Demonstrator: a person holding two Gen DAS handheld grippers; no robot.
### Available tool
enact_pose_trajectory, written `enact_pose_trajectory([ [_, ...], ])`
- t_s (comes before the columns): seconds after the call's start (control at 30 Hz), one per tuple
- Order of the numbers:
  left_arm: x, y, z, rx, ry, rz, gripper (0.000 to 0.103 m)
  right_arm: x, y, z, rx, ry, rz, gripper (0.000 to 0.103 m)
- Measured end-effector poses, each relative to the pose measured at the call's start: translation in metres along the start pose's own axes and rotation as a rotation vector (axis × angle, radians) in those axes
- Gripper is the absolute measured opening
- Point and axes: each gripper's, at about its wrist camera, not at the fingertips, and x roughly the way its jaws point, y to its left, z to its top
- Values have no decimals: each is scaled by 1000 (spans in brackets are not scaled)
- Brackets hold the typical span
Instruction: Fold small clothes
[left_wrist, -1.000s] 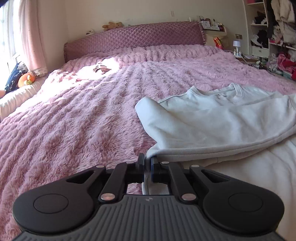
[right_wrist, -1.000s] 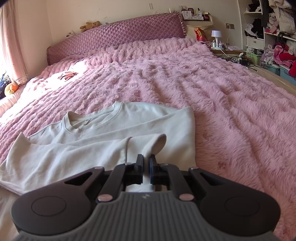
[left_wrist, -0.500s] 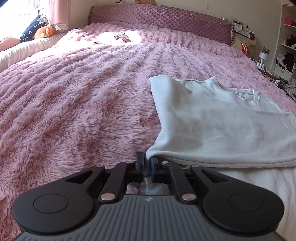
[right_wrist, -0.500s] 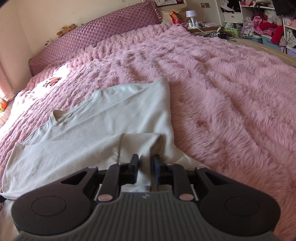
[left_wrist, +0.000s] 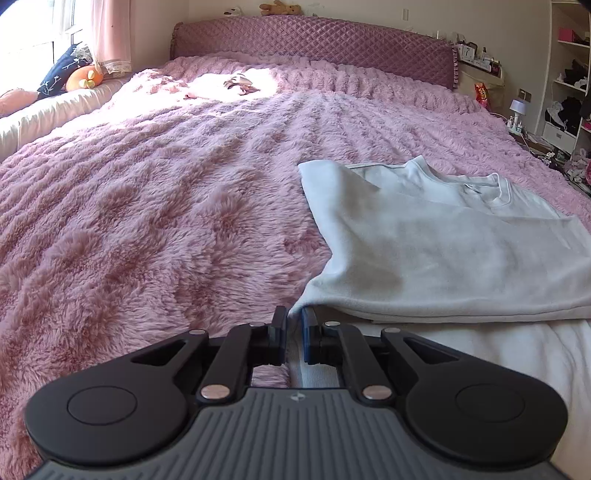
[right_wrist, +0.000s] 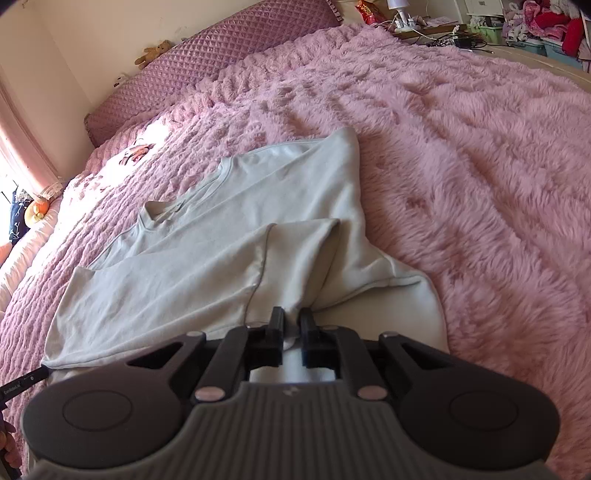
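A pale grey-white sweatshirt (left_wrist: 436, 243) lies on the pink fluffy bedspread (left_wrist: 166, 206), its lower part folded up over the body. My left gripper (left_wrist: 294, 317) is shut on the folded left corner of the sweatshirt. In the right wrist view the sweatshirt (right_wrist: 207, 258) spreads ahead and to the left, collar (right_wrist: 162, 214) away from me. My right gripper (right_wrist: 291, 319) has its jaws slightly apart, with a fold of the sweatshirt between them, near a folded-in sleeve (right_wrist: 306, 251).
The quilted purple headboard (left_wrist: 314, 48) stands at the far end. A small toy (left_wrist: 240, 81) lies in the sunlit patch. Pillows (left_wrist: 70, 74) lie by the window at left. Shelves with clothes (left_wrist: 569, 92) and a cluttered nightstand (right_wrist: 424, 22) stand at right.
Both grippers moved forward and down with the fold, laying the lower part over the body. The right jaws have parted a little since a second ago.
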Motion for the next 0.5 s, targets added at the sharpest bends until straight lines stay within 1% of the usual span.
enact_pose_trajectory([
  [0.03,3,2,0,-25,19,13,8,-2,1,0,-2,-4,0,2],
  [0.07,5,5,0,-57,44,33,2,-6,3,1,-9,-18,-3,2],
  [0.1,8,8,0,-87,69,72,1,-11,5,1,-19,-36,-13,2],
  [0.13,10,13,-1,-122,89,92,1,-17,6,2,-31,-55,-29,2],
  [0.2,11,20,-2,-175,95,76,1,-23,5,0,-37,-62,-55,2],
  [0.3,1,19,0,-175,66,83,0,-9,-6,-7,-26,17,-65,3],
  [0.37,-12,15,4,-177,22,66,1,-8,-11,-10,-22,9,-61,5],
  [0.4,-18,12,8,-172,-3,46,1,-10,-12,-9,-16,2,-63,13],
  [0.47,-26,7,16,-164,-50,-12,2,-18,-11,-8,0,-27,-89,20],
  [0.5,-27,3,21,-158,-63,-33,3,-24,-8,-7,-8,-56,-113,20],
])
